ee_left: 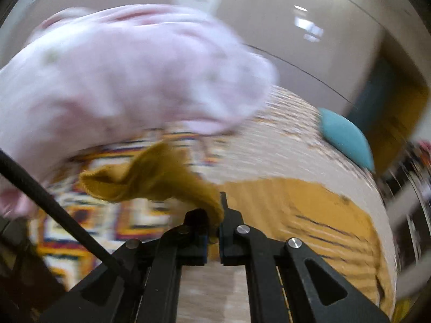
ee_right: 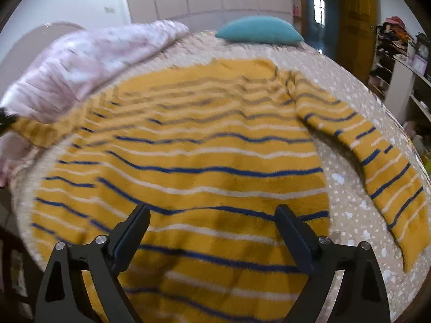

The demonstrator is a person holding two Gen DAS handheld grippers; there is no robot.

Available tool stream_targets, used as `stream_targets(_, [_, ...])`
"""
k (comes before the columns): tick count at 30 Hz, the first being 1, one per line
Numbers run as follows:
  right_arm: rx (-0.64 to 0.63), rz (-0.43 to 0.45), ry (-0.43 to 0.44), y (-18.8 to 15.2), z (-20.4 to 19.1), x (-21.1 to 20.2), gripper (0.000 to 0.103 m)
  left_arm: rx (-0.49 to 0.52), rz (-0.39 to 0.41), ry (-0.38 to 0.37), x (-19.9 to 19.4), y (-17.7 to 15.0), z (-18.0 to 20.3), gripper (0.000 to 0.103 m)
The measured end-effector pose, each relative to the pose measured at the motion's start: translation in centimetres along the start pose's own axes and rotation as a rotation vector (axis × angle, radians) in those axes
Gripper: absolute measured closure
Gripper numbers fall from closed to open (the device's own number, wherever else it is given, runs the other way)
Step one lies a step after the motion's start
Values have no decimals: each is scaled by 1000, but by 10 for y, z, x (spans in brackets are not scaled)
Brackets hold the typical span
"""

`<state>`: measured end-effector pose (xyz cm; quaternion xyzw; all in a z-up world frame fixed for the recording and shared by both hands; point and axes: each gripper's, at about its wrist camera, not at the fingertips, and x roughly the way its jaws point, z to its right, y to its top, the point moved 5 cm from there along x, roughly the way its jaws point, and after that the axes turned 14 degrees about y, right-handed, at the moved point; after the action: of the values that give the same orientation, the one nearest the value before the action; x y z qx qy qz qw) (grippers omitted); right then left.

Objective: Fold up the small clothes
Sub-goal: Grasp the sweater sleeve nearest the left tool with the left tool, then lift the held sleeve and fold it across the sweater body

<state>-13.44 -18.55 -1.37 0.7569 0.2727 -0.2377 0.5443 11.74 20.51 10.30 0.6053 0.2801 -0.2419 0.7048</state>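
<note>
A mustard sweater (ee_right: 210, 140) with blue and white stripes lies spread flat on the bed, its right sleeve (ee_right: 390, 172) stretched out to the side. My left gripper (ee_left: 214, 210) is shut on the cuff of the other sleeve (ee_left: 150, 180), which hangs lifted and twisted above the bedcover; the sweater's body (ee_left: 309, 210) lies to its right. In the right wrist view that raised sleeve (ee_right: 35, 132) shows at the far left edge. My right gripper (ee_right: 212, 215) hovers open over the sweater's lower hem area, with nothing between its fingers.
A pink blanket (ee_left: 129, 75) is heaped at the bed's left side (ee_right: 89, 59). A teal pillow (ee_right: 258, 31) lies at the far end. The beige dotted bedcover (ee_right: 347, 196) shows around the sweater. Cluttered shelves (ee_right: 398, 62) stand to the right.
</note>
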Motion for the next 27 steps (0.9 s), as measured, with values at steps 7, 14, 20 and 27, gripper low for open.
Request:
stream_targets(7, [49,107,-47,4,18,-35,7,200,-69,-258,-11,-45,173,98])
stream_targets(14, [179,93,-53,-5,55,-35,7,334,-151,-360,-5,-111,284,98])
stream_targets(20, [209,78,-55,-12,65,-33,7,410,-209,-359,15,-150,331,98])
stream_targets(27, [207,68,-58,-16,67,-31,7,464,-183,-333,16,-160,339,98])
